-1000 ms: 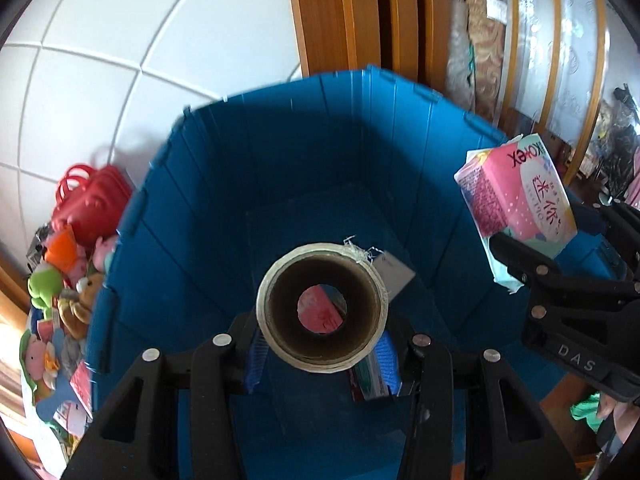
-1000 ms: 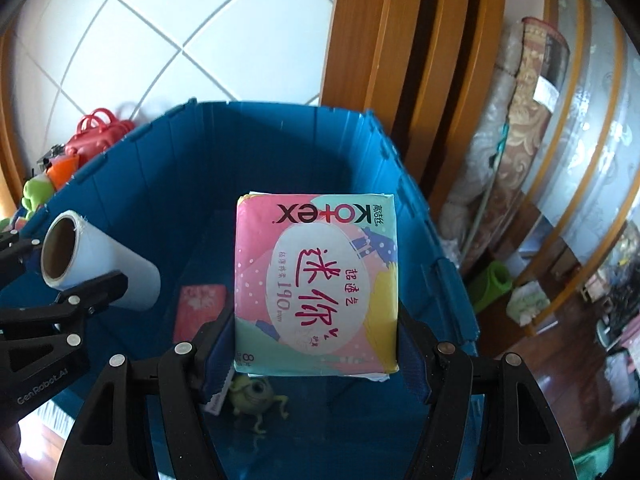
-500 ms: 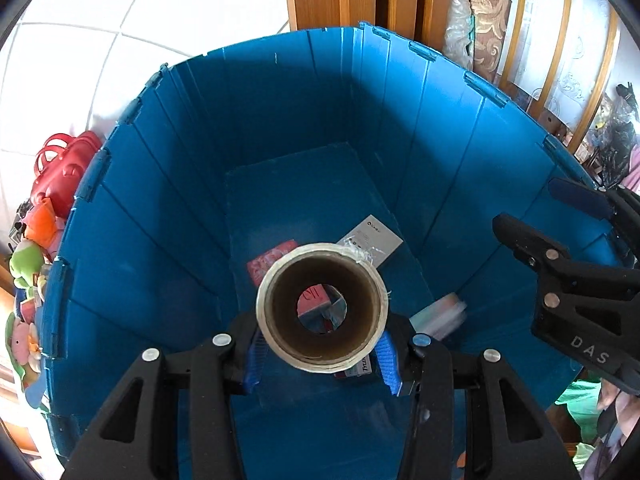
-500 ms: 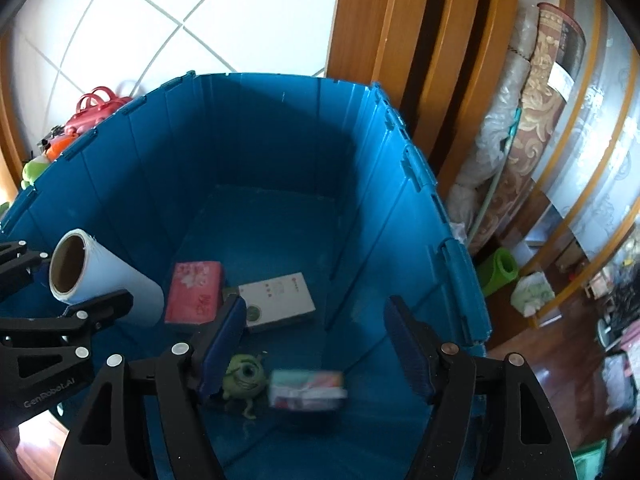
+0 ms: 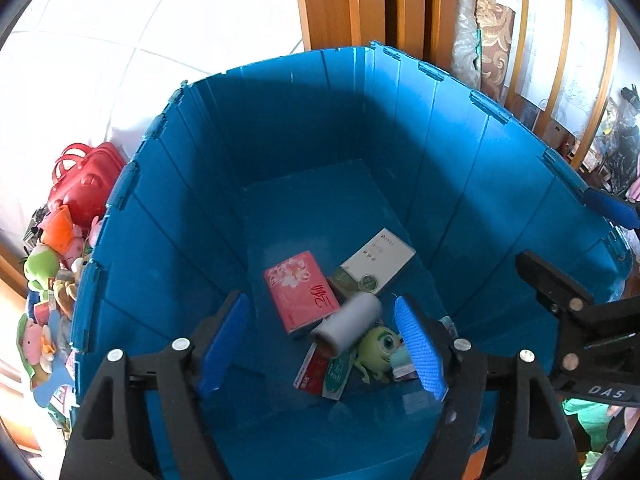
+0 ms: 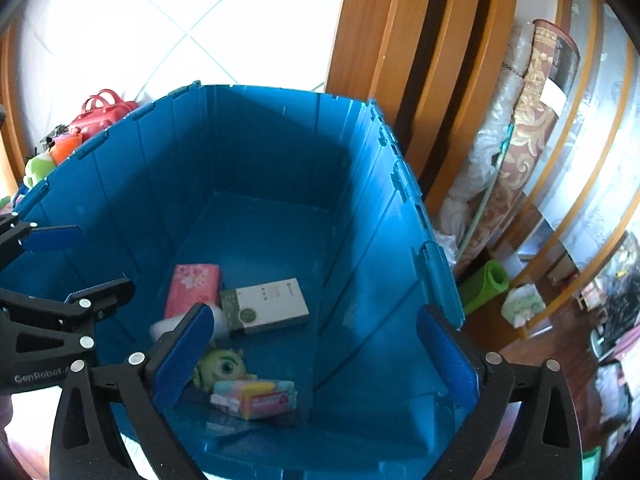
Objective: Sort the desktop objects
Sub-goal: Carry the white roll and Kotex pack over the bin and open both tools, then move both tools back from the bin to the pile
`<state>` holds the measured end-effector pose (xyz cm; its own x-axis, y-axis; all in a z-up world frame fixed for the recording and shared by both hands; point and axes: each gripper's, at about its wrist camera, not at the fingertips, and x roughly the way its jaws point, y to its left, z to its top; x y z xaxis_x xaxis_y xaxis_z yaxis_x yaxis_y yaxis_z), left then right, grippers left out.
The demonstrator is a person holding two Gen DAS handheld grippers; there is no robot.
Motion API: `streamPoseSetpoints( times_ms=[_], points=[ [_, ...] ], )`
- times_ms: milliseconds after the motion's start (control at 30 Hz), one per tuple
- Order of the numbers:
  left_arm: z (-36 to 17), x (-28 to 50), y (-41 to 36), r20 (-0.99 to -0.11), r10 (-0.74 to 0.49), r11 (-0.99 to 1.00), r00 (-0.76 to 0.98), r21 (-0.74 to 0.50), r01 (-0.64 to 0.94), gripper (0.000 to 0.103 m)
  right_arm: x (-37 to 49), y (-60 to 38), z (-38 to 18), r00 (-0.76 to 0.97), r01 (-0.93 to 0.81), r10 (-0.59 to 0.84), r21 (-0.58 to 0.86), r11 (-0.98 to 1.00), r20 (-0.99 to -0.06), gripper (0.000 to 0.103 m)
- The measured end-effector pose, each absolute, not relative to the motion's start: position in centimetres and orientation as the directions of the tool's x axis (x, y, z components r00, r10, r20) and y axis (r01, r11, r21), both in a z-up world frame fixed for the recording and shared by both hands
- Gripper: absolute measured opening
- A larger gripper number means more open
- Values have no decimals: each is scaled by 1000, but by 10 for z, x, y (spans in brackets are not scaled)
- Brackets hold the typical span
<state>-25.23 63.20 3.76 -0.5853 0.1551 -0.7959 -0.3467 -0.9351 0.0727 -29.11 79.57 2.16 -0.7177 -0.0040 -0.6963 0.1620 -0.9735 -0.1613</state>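
Observation:
A deep blue bin (image 5: 280,140) (image 6: 260,140) lies below both grippers. My left gripper (image 5: 320,340) (image 6: 76,264) hangs over it, jaws opening with nothing between them. The white roll (image 5: 348,324) (image 6: 164,326) lies blurred on the bin floor beside a pink tissue pack (image 5: 304,290) (image 6: 194,292). My right gripper (image 6: 314,356) (image 5: 580,240) is also opening wide and holds nothing. The pastel pad pack (image 6: 256,394) (image 5: 402,360) lies on the floor next to a green one-eyed toy (image 5: 380,346) (image 6: 222,366). A white box (image 5: 378,260) (image 6: 266,306) sits further in.
A red bag (image 5: 84,188) (image 6: 104,110) and several plush toys (image 5: 40,264) are piled left of the bin. A wooden door frame (image 6: 380,40) stands behind it. Rolled rugs (image 6: 520,140) and a green mat roll (image 6: 484,286) lie to its right.
The right gripper opened first and the pad pack fell into the bin. Then the left gripper opened and the white roll dropped to the bin floor.

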Motion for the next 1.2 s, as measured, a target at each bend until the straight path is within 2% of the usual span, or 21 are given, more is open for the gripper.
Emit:
streamPoseSetpoints(
  times_ms=[867,1200],
  points=[
    [55,-220,590,-731,159,-956,-664,54,-288,75,-273,783,25,-734,183,-42,-138,-973,-678,103],
    [76,-199,540,-648,56,-989,-760,67,-129,75,-272,753,37,-753,265,-153,-82,-961,-639,103]
  ],
)
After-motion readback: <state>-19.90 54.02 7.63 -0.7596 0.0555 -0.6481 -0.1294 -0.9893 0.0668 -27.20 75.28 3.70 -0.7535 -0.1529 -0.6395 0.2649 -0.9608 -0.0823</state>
